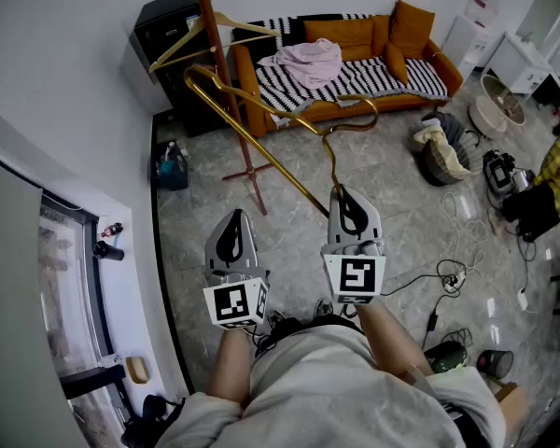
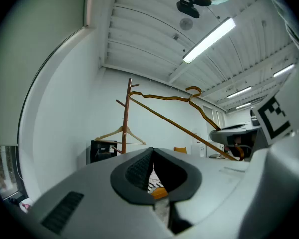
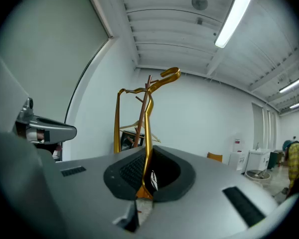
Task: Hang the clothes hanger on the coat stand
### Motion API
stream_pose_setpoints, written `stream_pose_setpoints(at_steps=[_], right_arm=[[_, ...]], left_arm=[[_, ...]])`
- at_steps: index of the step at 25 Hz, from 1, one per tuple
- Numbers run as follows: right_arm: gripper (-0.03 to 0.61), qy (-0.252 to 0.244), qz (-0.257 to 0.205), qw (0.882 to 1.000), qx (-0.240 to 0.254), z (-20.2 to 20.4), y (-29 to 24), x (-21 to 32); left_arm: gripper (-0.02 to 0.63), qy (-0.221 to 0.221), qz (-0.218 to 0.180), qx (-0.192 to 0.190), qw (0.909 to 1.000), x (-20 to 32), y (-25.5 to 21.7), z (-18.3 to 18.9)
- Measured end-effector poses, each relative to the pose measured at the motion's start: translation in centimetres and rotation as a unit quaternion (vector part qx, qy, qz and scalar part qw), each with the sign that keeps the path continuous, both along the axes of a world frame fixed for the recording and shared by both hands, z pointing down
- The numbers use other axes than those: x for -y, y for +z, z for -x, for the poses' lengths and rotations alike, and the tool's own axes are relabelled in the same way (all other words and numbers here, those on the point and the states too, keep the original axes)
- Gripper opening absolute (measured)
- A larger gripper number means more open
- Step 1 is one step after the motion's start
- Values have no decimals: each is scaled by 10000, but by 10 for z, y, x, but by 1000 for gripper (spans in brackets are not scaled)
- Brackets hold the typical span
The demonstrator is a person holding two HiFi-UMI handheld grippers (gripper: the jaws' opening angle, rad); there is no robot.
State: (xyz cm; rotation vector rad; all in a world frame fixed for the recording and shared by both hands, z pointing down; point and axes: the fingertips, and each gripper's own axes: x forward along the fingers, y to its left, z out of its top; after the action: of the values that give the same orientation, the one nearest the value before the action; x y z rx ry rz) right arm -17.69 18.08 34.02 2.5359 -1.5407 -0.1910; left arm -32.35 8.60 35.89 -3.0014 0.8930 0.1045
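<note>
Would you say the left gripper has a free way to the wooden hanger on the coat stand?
Probably yes: from the left gripper the wooden hanger on the coat stand shows unobstructed; the gold hanger crosses higher up. The gripper's jaws are shut, though.

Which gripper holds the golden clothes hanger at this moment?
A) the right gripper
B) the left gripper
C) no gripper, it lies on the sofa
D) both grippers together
A: in the right gripper view, the golden clothes hanger is clamped between the shut jaws of the right gripper, while the left gripper is shut with nothing between its jaws.
</note>
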Motion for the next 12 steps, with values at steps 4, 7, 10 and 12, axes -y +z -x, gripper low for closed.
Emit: stream_pose_setpoints(at_steps=[4,7,10,12], right_arm=[[3,-23,-14,10000,48,7,4,3],[4,-197,55,9997,-117,15,7,5],[5,-355,327,9974,-533,19,8,2],[4,-298,469,9965,-625,19,9,-1]], left_arm=[[9,71,29,26,10000,3,5,4],[9,170,58,85,9998,5,9,8],[9,253,66,133,9996,8,13,12],[9,277,114,140,9995,12,17,15]])
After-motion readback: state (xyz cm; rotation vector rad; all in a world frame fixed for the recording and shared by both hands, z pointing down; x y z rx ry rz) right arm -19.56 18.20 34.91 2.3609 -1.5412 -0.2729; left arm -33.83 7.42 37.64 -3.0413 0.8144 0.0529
